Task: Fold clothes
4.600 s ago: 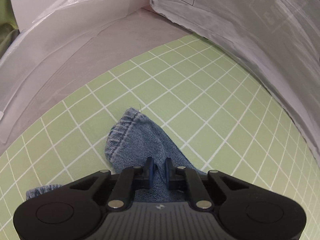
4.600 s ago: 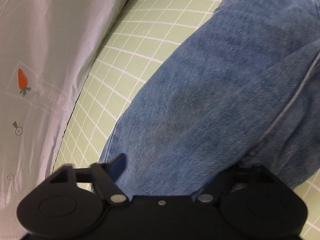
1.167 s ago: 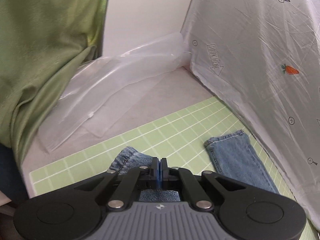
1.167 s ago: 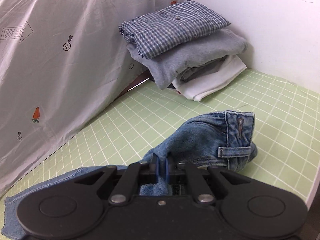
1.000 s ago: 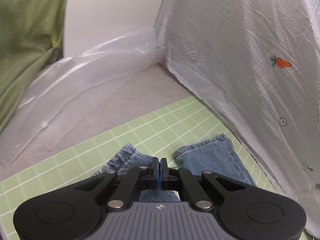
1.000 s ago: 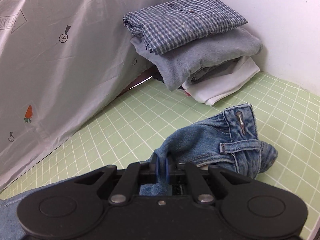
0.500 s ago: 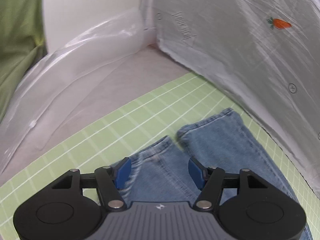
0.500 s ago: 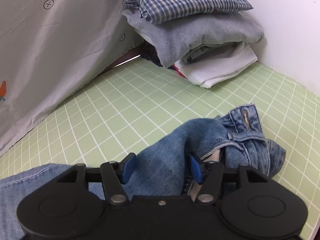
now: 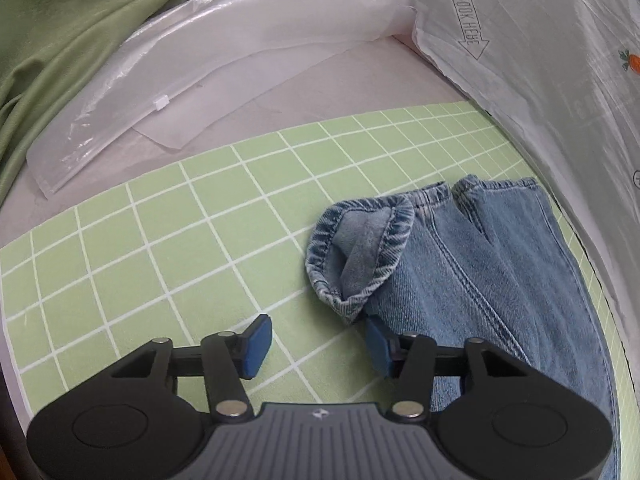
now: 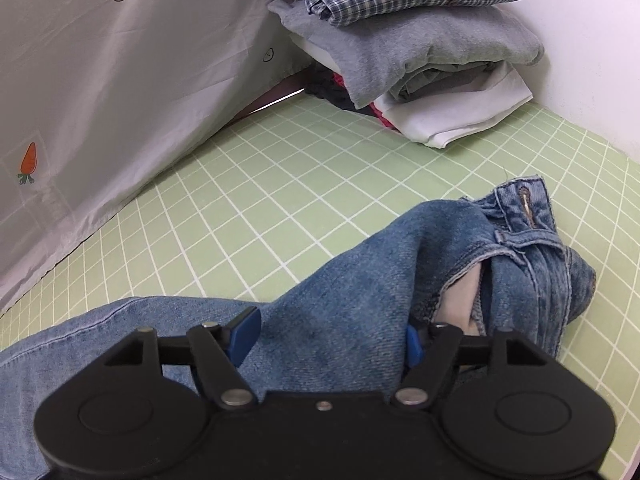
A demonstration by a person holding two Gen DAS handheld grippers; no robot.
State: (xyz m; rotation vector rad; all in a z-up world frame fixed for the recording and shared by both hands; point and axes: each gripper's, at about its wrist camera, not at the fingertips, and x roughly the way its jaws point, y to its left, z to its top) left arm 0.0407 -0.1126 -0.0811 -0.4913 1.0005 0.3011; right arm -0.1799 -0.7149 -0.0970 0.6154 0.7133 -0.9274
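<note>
Both of your tongs are off the jeans (image 9: 472, 276), which lie on the green grid mat (image 9: 168, 240) on the desk. Your left tongs (image 9: 316, 340) are closing over bare mat, gripping nothing, the right pad just beside a rolled-back leg cuff (image 9: 360, 252). Your right tongs (image 10: 330, 338) are opening astride a hump of denim near the waistband (image 10: 528, 216), pads not pressing. Folded clothes (image 10: 408, 40) are stacked beyond.
</note>
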